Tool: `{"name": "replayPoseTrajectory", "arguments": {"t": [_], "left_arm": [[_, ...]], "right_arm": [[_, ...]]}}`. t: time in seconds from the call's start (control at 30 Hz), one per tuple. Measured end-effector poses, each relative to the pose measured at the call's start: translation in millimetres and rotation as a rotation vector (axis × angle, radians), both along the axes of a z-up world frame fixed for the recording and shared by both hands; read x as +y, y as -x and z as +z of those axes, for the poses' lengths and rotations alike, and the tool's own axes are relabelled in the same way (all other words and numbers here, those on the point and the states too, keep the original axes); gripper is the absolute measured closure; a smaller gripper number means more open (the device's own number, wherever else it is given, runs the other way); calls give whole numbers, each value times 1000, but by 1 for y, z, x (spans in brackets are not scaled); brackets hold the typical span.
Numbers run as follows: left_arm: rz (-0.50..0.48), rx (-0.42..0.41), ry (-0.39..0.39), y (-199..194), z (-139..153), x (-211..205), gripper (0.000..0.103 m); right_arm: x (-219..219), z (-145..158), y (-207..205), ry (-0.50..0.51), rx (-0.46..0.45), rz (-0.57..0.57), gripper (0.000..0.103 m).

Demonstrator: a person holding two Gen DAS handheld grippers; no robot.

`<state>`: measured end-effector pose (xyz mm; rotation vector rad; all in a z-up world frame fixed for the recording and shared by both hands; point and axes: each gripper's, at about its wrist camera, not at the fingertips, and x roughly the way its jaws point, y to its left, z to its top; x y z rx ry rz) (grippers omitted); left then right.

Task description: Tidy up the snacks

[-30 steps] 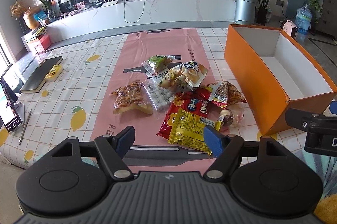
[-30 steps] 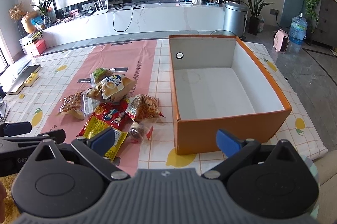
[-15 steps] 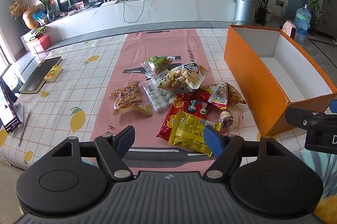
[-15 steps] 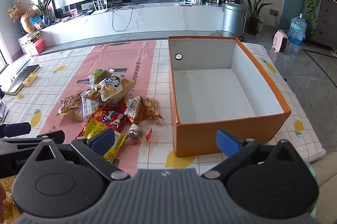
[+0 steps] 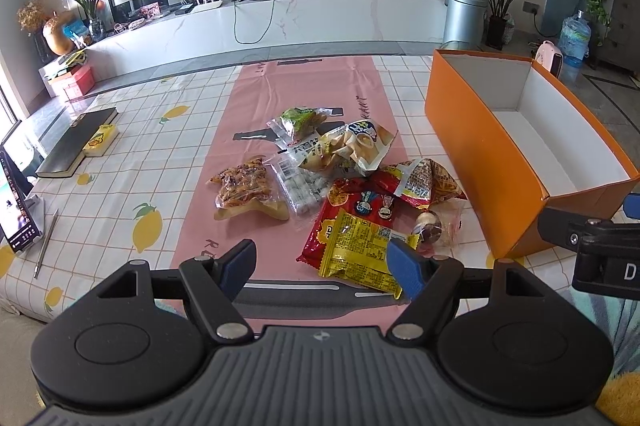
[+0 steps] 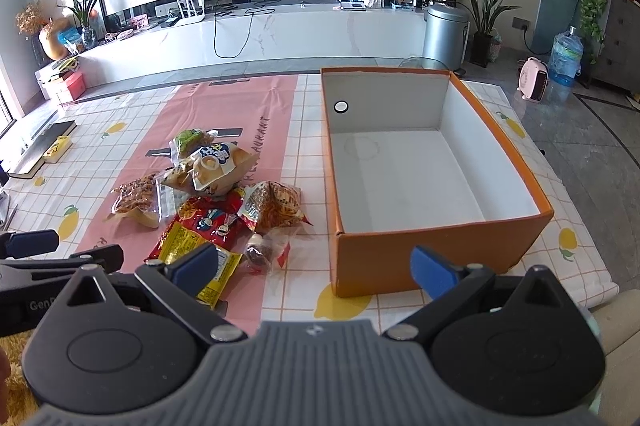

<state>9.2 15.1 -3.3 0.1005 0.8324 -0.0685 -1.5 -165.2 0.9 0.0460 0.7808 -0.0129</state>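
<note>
Left gripper wide apart, holding nothing, near edge of snack pile; yellow packet just ahead of its right fingertip. Right gripper also spread, nothing held, facing orange box. Pile sits on pink runner just left of the box, not touching it. Box interior bare.

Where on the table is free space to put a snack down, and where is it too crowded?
Free: the white floor inside the orange cardboard box, the checked cloth strip between box and snack pile, and the lemon-print cloth between the pile and the black book. Crowded: the overlapping snack packets on the pink runner.
</note>
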Motion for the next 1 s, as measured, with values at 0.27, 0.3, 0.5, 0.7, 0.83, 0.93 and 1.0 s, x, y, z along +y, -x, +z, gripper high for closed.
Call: {"name": "replayPoseTrajectory", "arguments": {"t": [0.27, 0.3, 0.5, 0.7, 0.83, 0.93, 1.0], "left_arm": [[1, 0, -1, 0, 0, 0, 16], [1, 0, -1, 0, 0, 0, 16], [0, 1, -1, 0, 0, 1, 16], [-3, 3, 0, 1, 1, -1, 16], [-1, 3, -1, 1, 1, -1, 16], [1, 4, 0, 1, 1, -2, 16], [1, 4, -1, 1, 1, -2, 16]], "right_arm": [[0, 0, 0, 1, 3, -3, 4], [1, 0, 0, 2, 4, -1, 4], [0, -1, -1, 0, 6, 0, 4], [-1, -1, -2, -2, 7, -2, 4], [-1, -2, -2, -3, 8, -2, 4], [-2, -2, -2, -4, 9, -2, 4], [-2, -2, -2, -5, 8, -2, 4]]}}
